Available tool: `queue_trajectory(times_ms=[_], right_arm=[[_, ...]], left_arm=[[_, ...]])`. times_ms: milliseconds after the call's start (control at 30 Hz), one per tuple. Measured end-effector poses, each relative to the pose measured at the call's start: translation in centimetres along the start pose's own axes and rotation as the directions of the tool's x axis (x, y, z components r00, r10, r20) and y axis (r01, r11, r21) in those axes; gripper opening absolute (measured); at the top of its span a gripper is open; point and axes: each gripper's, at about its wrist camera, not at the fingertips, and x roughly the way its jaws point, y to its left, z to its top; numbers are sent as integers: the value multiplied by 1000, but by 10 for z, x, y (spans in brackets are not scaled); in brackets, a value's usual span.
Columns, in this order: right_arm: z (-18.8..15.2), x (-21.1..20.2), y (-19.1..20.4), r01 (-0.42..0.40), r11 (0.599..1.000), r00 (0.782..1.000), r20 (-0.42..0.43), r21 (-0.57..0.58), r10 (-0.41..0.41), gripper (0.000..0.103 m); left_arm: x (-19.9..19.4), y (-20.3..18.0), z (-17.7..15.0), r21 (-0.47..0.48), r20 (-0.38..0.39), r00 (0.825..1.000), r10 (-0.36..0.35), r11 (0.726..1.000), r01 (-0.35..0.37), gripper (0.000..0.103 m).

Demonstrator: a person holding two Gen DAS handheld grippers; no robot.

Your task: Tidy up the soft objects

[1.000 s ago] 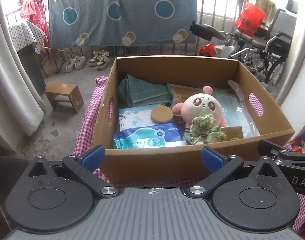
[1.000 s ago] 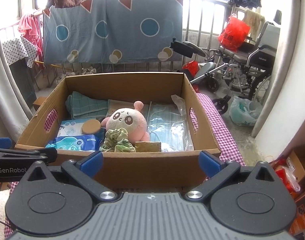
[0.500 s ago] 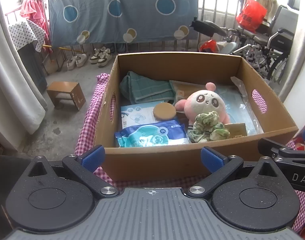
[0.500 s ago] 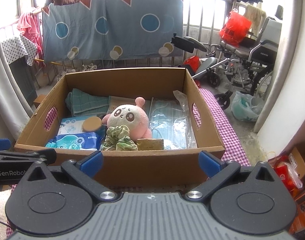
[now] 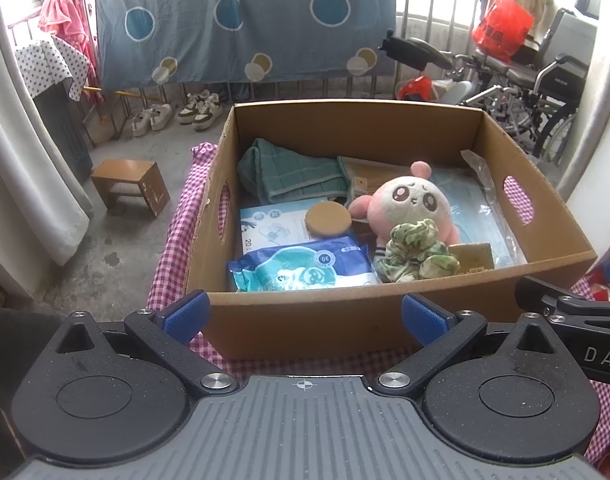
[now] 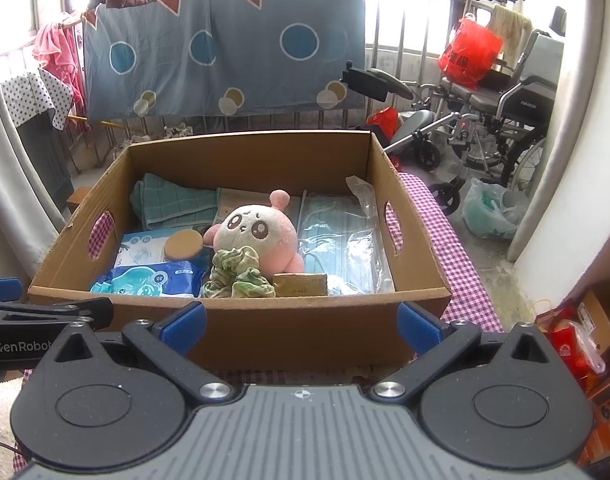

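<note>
An open cardboard box (image 5: 405,312) (image 6: 305,320) stands on a pink checked cloth. Inside lie a pink and white plush toy (image 5: 411,204) (image 6: 261,236), a green scrunchie (image 5: 417,254) (image 6: 237,274), a folded teal towel (image 5: 289,176) (image 6: 173,202), a blue wipes pack (image 5: 301,268) (image 6: 149,280), a round tan sponge (image 5: 328,220), a white packet (image 5: 271,226) and a bag of blue face masks (image 6: 337,236). My left gripper (image 5: 303,314) and right gripper (image 6: 301,318) are both open and empty, held just in front of the box's near wall.
A small wooden stool (image 5: 131,186) and shoes (image 5: 199,108) are on the floor at left. A wheelchair (image 6: 501,112) and a blue sheet on a railing (image 6: 225,48) stand behind. Boxes and red bags (image 6: 573,344) sit at right.
Both grippers have risen slightly and tilted down, so more of the box's inside shows. Nothing in the box moved.
</note>
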Motion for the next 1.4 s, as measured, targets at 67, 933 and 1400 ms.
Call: queue_trajectory(times_ms=[67, 933, 1400], right_arm=[[0, 0, 0, 0, 1000, 1000, -1, 1, 0, 103], [-2, 2, -1, -2, 1000, 1000, -14, 11, 2, 103], [-2, 2, -1, -2, 1000, 1000, -14, 11, 2, 103]], left_arm=[[0, 0, 0, 0, 0, 1000, -1, 1000, 1, 102], [2, 0, -2, 2, -8, 1000, 5, 1000, -5, 102], [2, 0, -2, 2, -10, 1000, 6, 1000, -6, 102]])
